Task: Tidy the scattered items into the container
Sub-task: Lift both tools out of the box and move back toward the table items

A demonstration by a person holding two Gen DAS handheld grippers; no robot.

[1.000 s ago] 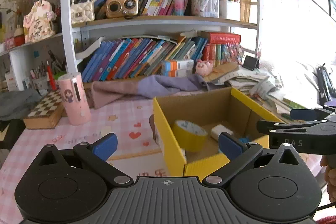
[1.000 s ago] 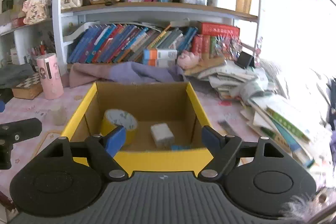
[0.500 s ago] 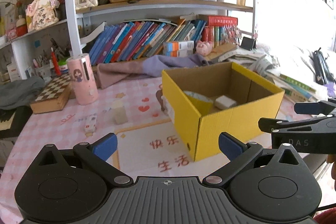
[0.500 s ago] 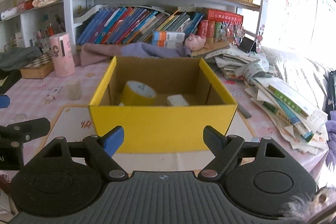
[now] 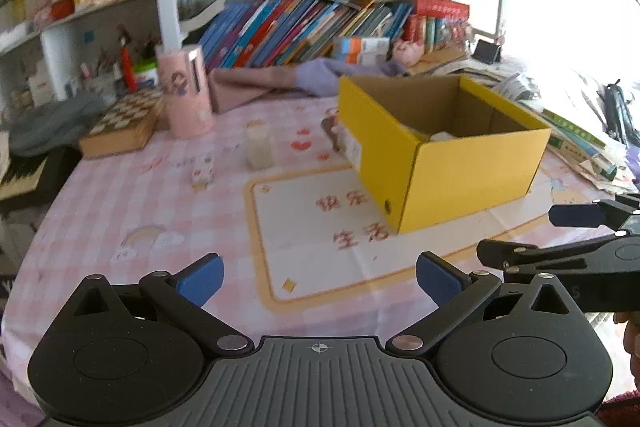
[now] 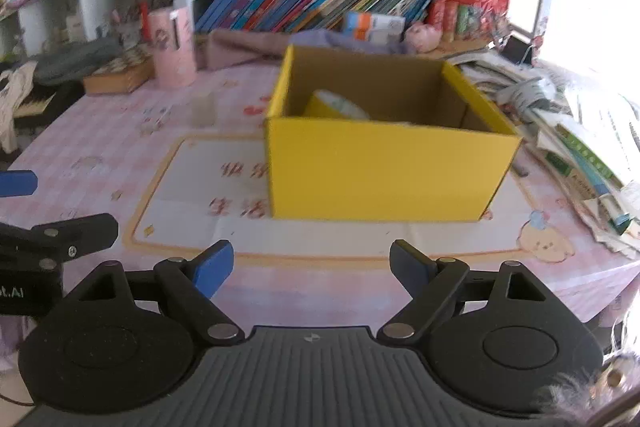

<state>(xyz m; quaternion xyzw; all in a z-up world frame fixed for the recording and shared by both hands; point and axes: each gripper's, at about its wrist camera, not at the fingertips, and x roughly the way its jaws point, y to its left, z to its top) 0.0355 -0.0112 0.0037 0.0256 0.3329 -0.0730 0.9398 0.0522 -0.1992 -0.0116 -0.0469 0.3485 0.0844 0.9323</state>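
Observation:
A yellow cardboard box [image 5: 452, 155] [image 6: 384, 163] stands open on the pink checked tablecloth. Inside it a yellow tape roll [image 6: 336, 105] leans at the left and a white block [image 5: 442, 136] shows over the rim. Left of the box, a small pale jar [image 5: 259, 147] and a little patterned packet [image 5: 202, 169] sit on the cloth. A brown item [image 5: 332, 125] is half hidden behind the box's left wall. My left gripper [image 5: 320, 275] hangs open and empty over the printed mat. My right gripper [image 6: 312, 265] faces the box's front wall, jaws opening, nothing between them.
A pink cylinder [image 5: 186, 91] and a chessboard box [image 5: 120, 125] stand at the back left. Crumpled cloth [image 5: 280, 79] lies behind the box under a full bookshelf. Loose books and papers [image 6: 580, 147] pile up at the right. The table's front edge is near.
Both grippers have drawn back from the box and sunk a little. The box looks smaller and farther now, and the mat and scattered items have come into view. The right jaws stand slightly wider.

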